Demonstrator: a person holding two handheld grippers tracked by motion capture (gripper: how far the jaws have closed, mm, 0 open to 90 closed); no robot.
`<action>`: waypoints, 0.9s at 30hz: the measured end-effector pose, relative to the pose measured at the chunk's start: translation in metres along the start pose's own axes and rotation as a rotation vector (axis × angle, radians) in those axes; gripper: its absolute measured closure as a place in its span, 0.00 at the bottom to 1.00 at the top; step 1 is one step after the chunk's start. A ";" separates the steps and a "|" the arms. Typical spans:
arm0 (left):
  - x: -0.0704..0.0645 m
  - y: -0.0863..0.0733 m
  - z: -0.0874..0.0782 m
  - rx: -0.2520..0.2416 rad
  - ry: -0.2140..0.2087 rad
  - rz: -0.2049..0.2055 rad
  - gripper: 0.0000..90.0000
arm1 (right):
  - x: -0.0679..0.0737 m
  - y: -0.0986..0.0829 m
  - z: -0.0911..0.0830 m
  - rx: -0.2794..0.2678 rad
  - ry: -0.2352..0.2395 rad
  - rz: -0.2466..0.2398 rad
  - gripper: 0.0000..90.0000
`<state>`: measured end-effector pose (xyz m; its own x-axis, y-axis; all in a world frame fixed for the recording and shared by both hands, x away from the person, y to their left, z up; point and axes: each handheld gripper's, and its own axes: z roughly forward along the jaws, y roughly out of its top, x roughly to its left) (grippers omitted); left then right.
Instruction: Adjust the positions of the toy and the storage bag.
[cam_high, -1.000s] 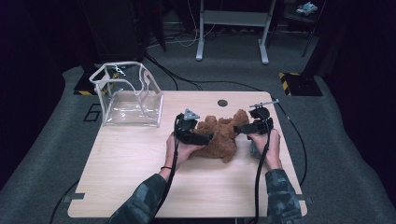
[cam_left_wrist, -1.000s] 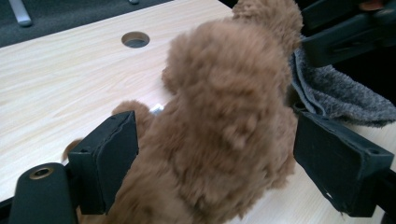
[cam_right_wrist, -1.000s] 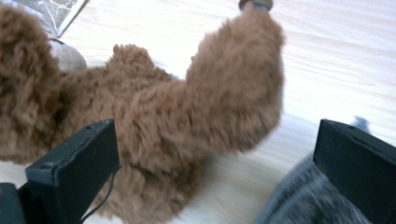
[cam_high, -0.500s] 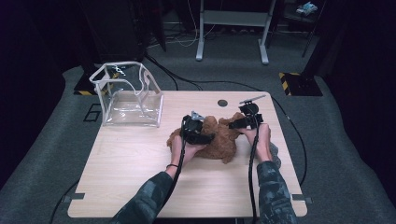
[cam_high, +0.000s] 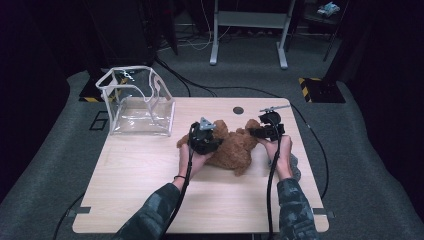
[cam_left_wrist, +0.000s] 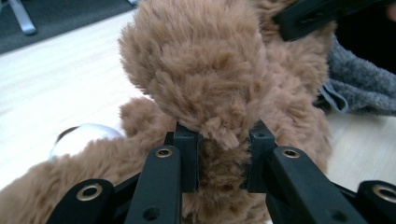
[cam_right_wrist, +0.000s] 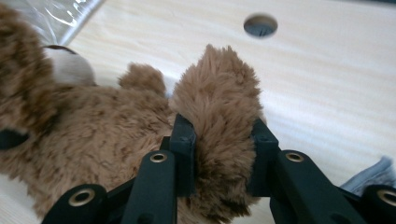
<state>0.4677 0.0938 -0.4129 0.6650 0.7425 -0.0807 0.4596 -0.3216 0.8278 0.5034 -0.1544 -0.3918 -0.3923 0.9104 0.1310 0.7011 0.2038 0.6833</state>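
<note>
We pinch the brown plush bear (cam_high: 235, 147) at 2 limbs, left tongs (cam_left_wrist: 219, 161) and right tongs (cam_right_wrist: 219, 154) each clamped on fur, so it lifts evenly off the surface (cam_high: 150, 165) toward the clear bag (cam_high: 137, 102).

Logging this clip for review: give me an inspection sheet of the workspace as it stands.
Surface: light wooden table with a round grommet hole.
Job's things: brown teddy bear lying mid-table.
Clutter: clear plastic bag at far left; grey cloth beside the right hand.
Grippers: left gripper and right gripper each shut on a bear limb.
Cables: one black cable trails from each gripper.
Surroundings: dark carpet, metal stand legs behind.
</note>
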 end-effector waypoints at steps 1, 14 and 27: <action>0.002 0.002 -0.002 -0.013 0.003 -0.005 0.81 | 0.002 0.001 -0.003 -0.011 -0.002 -0.015 0.78; 0.032 0.035 -0.003 -0.064 -0.019 -0.003 0.80 | 0.038 0.011 -0.062 -0.129 -0.035 -0.098 0.79; 0.052 -0.003 0.002 -0.032 -0.003 -0.144 0.49 | 0.089 -0.034 -0.034 -0.063 0.065 -0.172 0.77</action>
<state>0.5015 0.1323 -0.4206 0.5956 0.7776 -0.2013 0.5311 -0.1932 0.8250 0.4244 -0.0927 -0.3791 -0.5426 0.8383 0.0531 0.5825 0.3299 0.7429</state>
